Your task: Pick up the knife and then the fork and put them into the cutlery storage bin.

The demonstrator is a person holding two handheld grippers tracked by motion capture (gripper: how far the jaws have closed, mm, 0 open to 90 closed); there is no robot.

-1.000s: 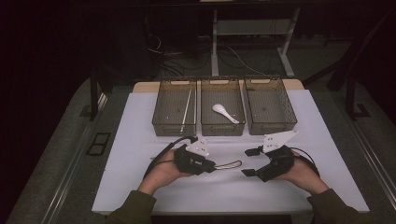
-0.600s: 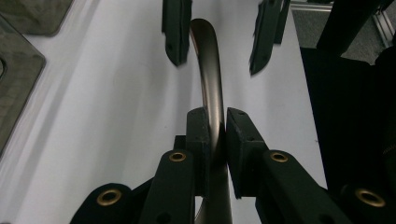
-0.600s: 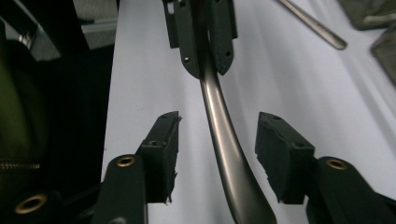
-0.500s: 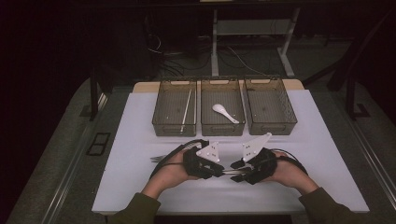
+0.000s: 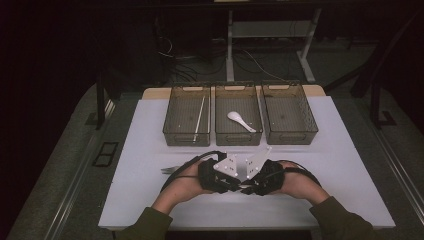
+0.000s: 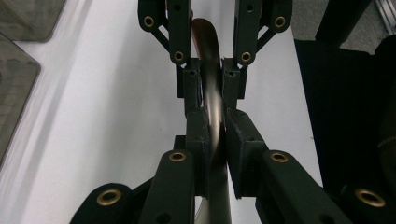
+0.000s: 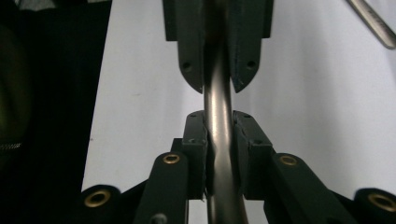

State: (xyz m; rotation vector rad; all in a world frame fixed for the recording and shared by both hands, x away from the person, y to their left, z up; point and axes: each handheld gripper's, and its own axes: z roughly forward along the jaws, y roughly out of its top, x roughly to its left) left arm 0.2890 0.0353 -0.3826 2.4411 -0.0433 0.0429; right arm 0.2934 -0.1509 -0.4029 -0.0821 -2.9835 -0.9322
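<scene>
A curved metal utensil [image 6: 208,56] is held between both grippers over the table's front middle. My left gripper [image 6: 214,114] is shut on its handle, which runs on between its jaws. Facing it tip to tip, my right gripper [image 7: 218,116] has just been closing its jaws, and its pads now press the same handle [image 7: 217,93] on both sides. In the high view the left gripper [image 5: 234,185] and the right gripper [image 5: 246,186] meet, a hand behind each.
Three clear grey bins stand in a row at the back: the left bin [image 5: 172,112] holds a thin white stick [image 5: 200,117], the middle bin [image 5: 222,130] a white spoon [image 5: 241,121], the right bin [image 5: 289,112] nothing. Another metal utensil [image 5: 168,170] lies left of the hands.
The right hand has moved left across the table to meet the left gripper, and its jaws have closed onto the utensil's handle. The left hand has hardly moved.
</scene>
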